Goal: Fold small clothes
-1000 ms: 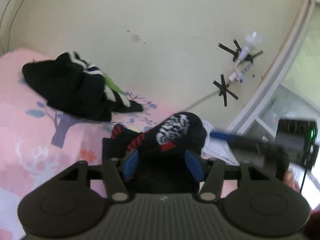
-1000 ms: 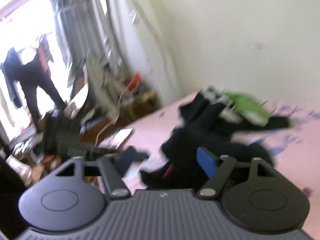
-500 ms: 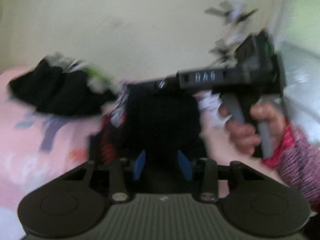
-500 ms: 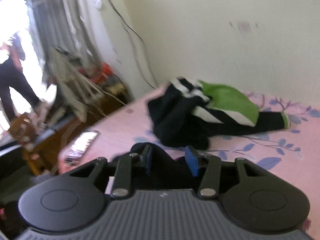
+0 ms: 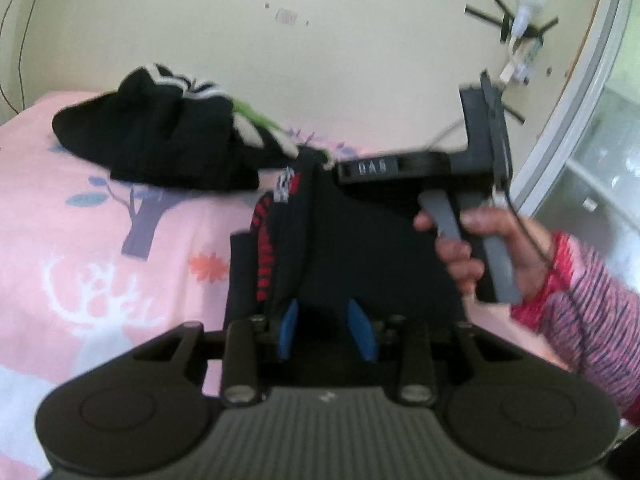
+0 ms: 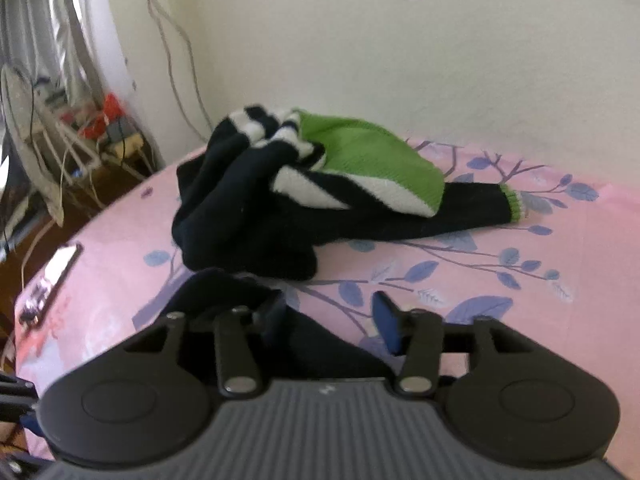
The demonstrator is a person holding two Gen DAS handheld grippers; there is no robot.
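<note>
A small black garment with red print (image 5: 360,248) lies on the pink bed sheet (image 5: 80,240), stretched between both grippers. My left gripper (image 5: 326,330) has its blue pads either side of the near edge, with a gap between them. My right gripper (image 6: 332,320) is at the far edge; its body shows in the left wrist view (image 5: 420,172), held by a hand. Black cloth (image 6: 312,336) lies across its left finger, and its jaws stand apart.
A black, white and green knit sweater (image 6: 320,196) is piled on the bed near the wall; it also shows in the left wrist view (image 5: 168,136). A phone (image 6: 52,276) lies at the bed's left edge. Clutter and cables (image 6: 80,132) sit beyond it.
My right gripper swung from the room's side to the far edge of the black garment. Its jaws now stand wider apart. The garment is spread flatter than one second ago.
</note>
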